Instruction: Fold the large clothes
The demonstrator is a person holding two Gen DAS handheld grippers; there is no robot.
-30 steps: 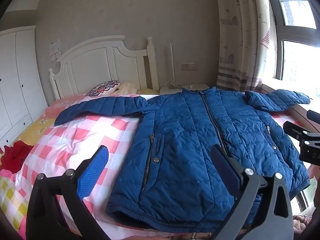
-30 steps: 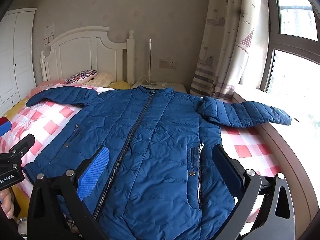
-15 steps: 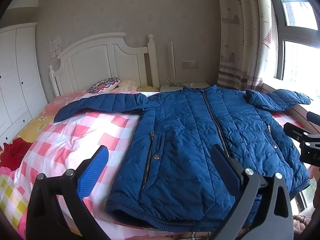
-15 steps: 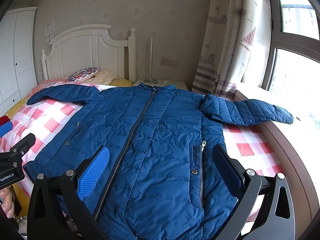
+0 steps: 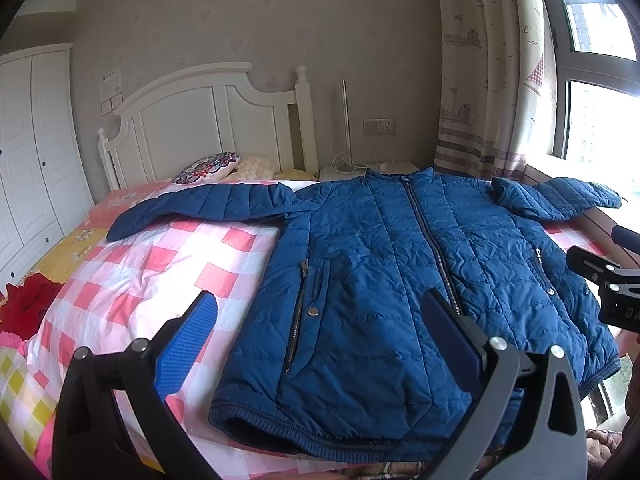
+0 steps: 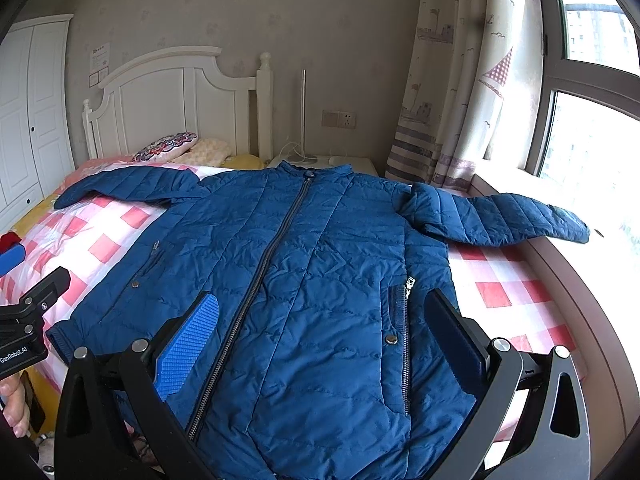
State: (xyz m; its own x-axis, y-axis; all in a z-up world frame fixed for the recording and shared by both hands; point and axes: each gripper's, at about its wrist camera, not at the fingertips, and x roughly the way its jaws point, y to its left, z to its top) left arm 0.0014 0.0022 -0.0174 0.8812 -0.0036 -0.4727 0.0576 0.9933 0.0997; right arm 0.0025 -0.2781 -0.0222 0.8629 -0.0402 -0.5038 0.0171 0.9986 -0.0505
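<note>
A blue quilted jacket point(image 5: 400, 280) point(image 6: 312, 272) lies zipped and front up on the bed, both sleeves spread out sideways. Its left sleeve point(image 5: 200, 206) rests on the checked quilt; the other sleeve point(image 6: 500, 220) reaches onto the window ledge. My left gripper point(image 5: 320, 328) hovers open above the hem near the left pocket, nothing between its fingers. My right gripper point(image 6: 324, 324) hangs open over the lower front of the jacket, beside the zip, also empty. Each gripper shows at the edge of the other's view.
The bed carries a pink-and-white checked quilt point(image 5: 132, 280), with pillows point(image 5: 208, 168) by the white headboard point(image 5: 200, 120). A window ledge point(image 6: 580, 280) and curtain point(image 6: 452, 100) run along the right. White wardrobes point(image 5: 32, 152) stand left. A red cloth point(image 5: 28, 308) lies at the bed's left edge.
Both views have tilted slightly, with the jacket sitting lower in frame. The jacket has not moved and both grippers stay open.
</note>
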